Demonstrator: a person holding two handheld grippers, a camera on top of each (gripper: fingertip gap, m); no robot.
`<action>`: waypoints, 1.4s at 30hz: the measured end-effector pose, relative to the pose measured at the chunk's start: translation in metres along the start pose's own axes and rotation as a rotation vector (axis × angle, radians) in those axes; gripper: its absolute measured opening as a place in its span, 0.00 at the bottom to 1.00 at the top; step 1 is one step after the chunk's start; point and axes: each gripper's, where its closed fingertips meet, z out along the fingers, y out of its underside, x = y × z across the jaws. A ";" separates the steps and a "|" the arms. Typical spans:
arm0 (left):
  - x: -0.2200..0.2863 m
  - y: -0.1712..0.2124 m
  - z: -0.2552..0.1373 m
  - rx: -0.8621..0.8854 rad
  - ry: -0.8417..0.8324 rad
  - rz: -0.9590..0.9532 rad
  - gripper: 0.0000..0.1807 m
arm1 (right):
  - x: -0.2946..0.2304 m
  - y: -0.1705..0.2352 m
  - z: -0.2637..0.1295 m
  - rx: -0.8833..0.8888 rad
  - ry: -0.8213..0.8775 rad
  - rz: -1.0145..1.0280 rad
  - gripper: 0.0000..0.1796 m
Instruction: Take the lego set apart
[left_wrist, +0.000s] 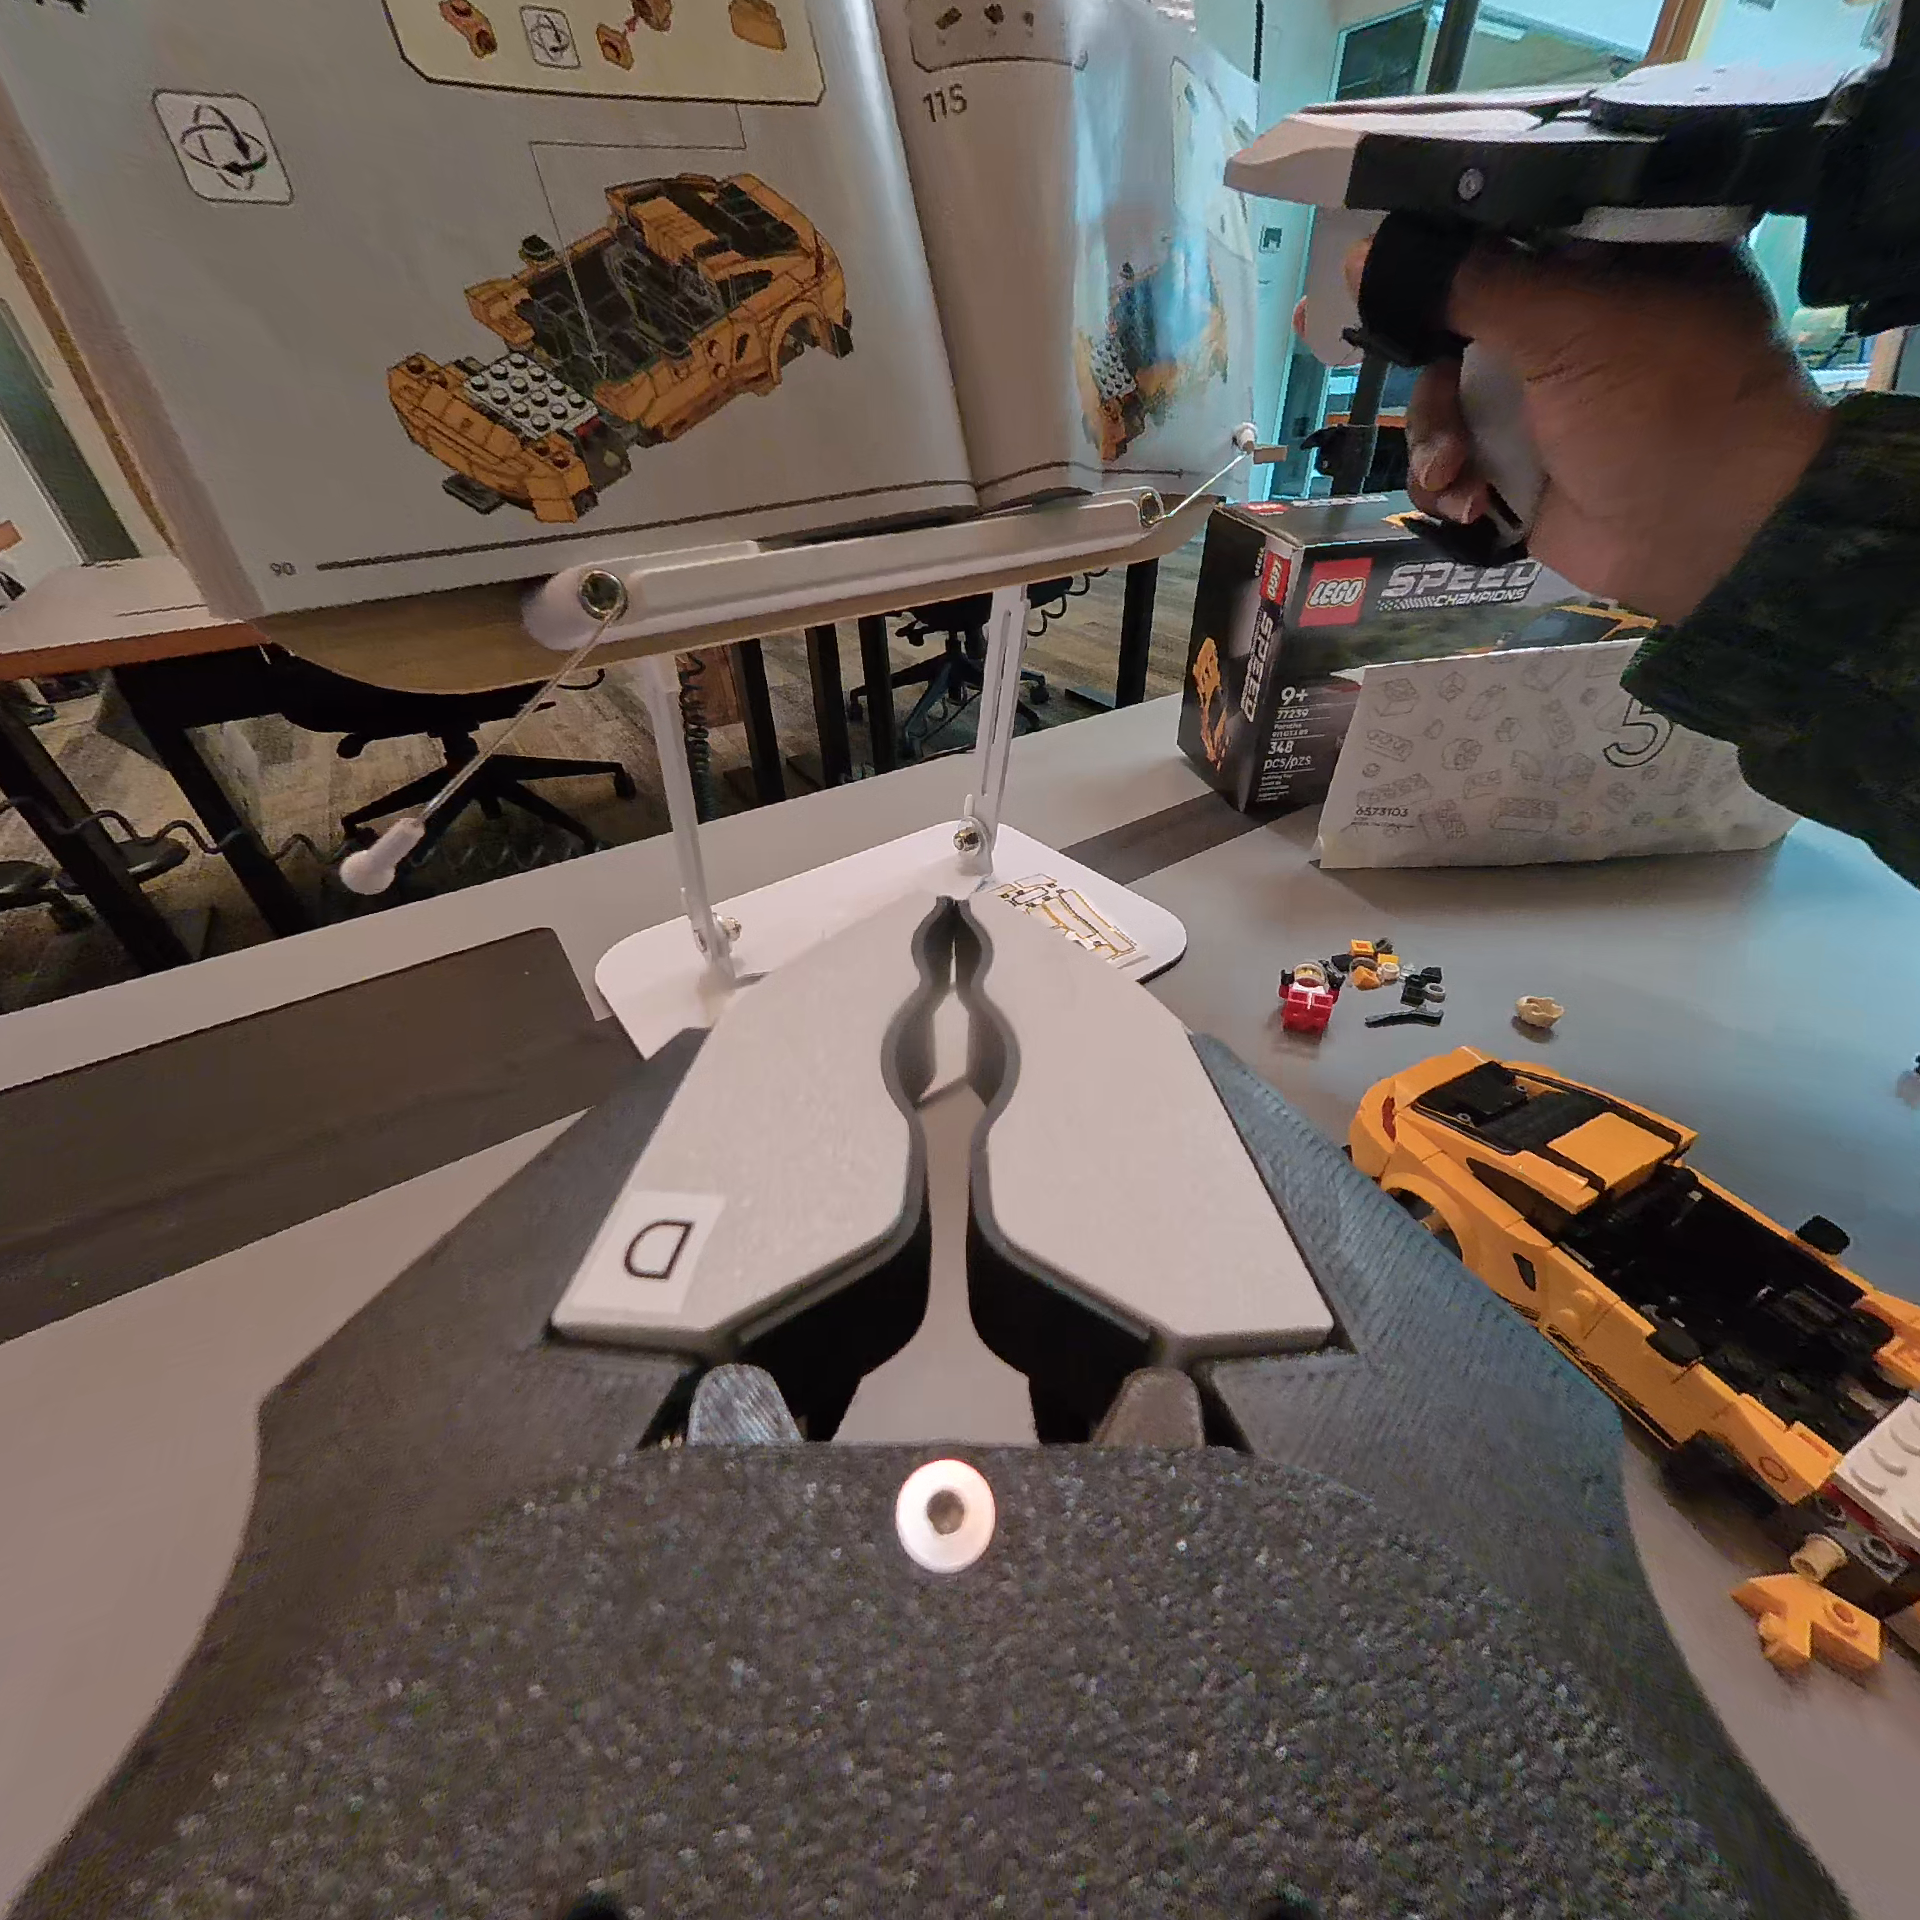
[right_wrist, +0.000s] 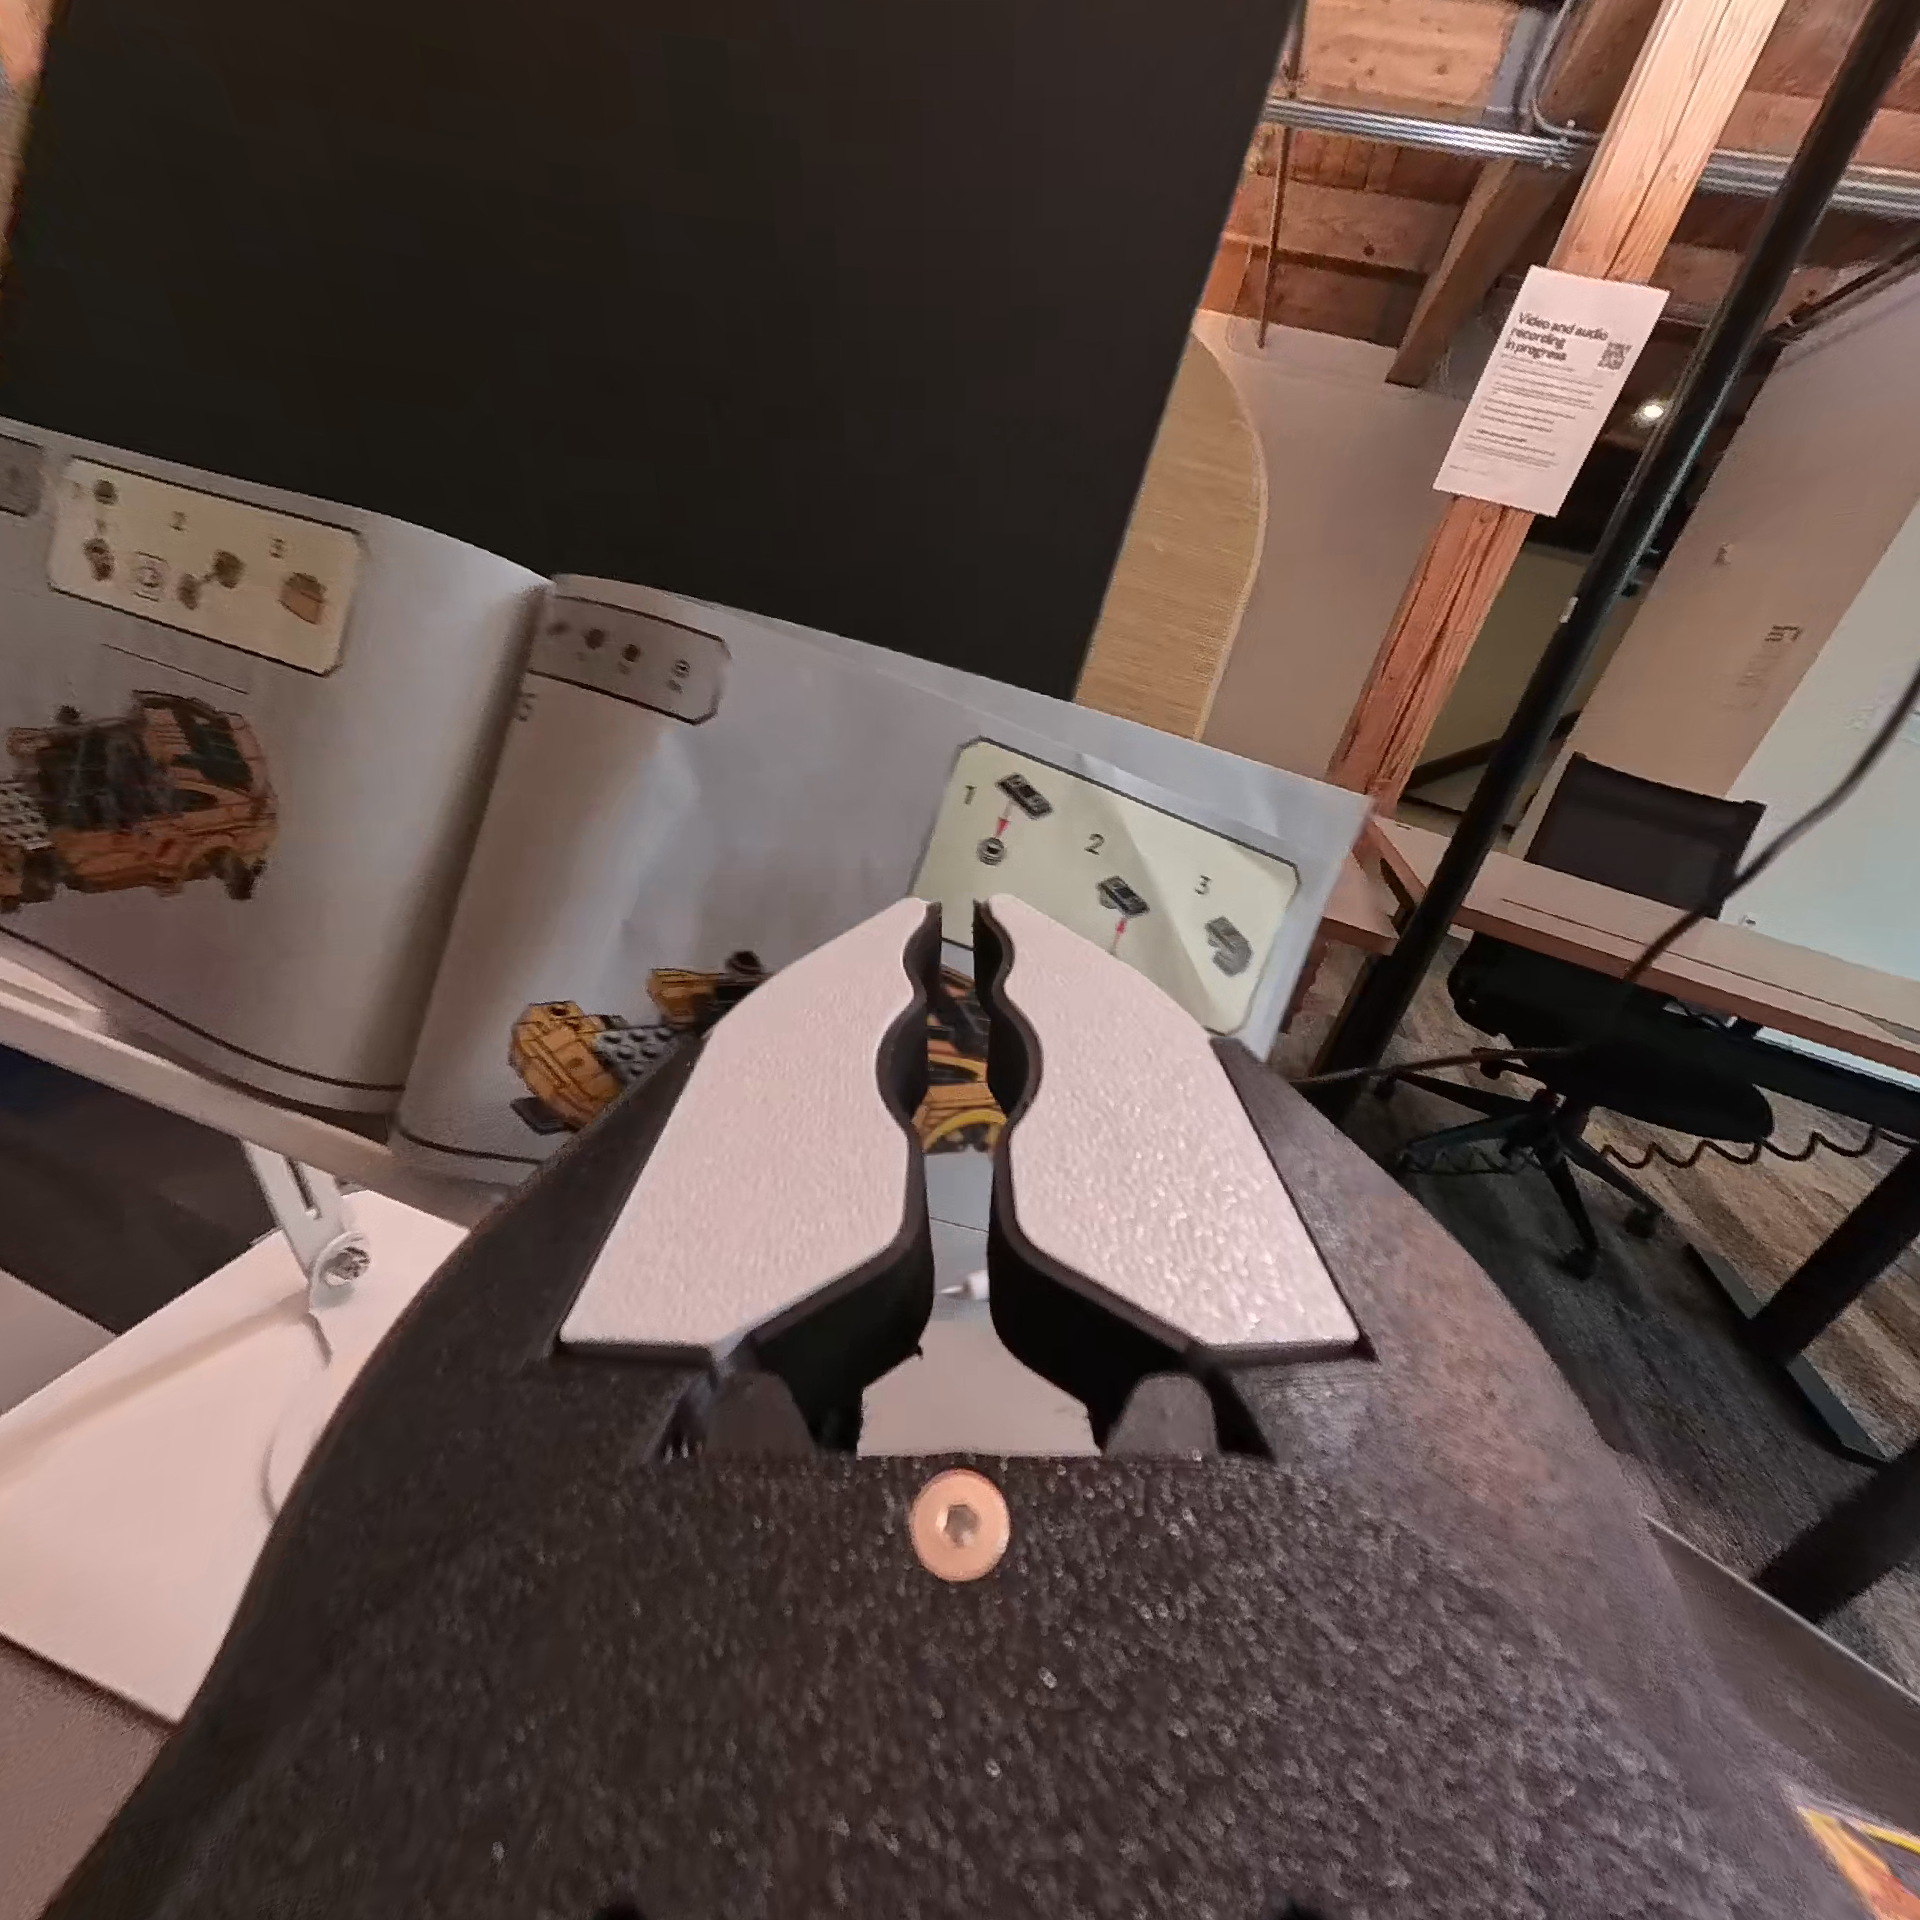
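A yellow and black lego car (left_wrist: 1621, 1236) lies on the grey table (left_wrist: 1558, 935) to the right of my left gripper (left_wrist: 954, 916). Its rear end is partly taken apart, with a loose orange piece (left_wrist: 1813, 1621) beside it. The left gripper is shut and empty, low over the table. A red minifigure (left_wrist: 1307, 1000) and several small loose pieces (left_wrist: 1392, 977) lie beyond the car. My right gripper (right_wrist: 958, 920) is held high in front of the instruction booklet (right_wrist: 727, 831), jaws almost touching and empty. It also shows in the left wrist view (left_wrist: 1262, 156), in a hand (left_wrist: 1579, 395).
The open booklet (left_wrist: 582, 312) rests on a white stand (left_wrist: 1132, 914) straight ahead. A black lego box (left_wrist: 1340, 644) and a white paper bag (left_wrist: 1527, 758) stand at the back right. Desks and office chairs (right_wrist: 1600, 1101) are beyond the table. Tip to tip, the grippers are about 30 cm apart. From my left tips it is roughly 20 cm to the red minifigure (left_wrist: 1307, 1000); from my right, 25 cm.
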 end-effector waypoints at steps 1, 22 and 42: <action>-0.001 0.000 0.000 0.000 -0.001 -0.002 0.00 | -0.005 -0.002 -0.001 0.004 -0.010 -0.001 0.03; -0.030 -0.043 0.021 0.047 -0.107 0.121 0.00 | -0.164 -0.015 -0.160 -0.018 -0.518 0.122 0.04; -0.073 -0.073 0.102 0.085 -0.218 0.131 0.00 | -0.076 0.051 -0.198 -0.107 -0.224 0.293 0.03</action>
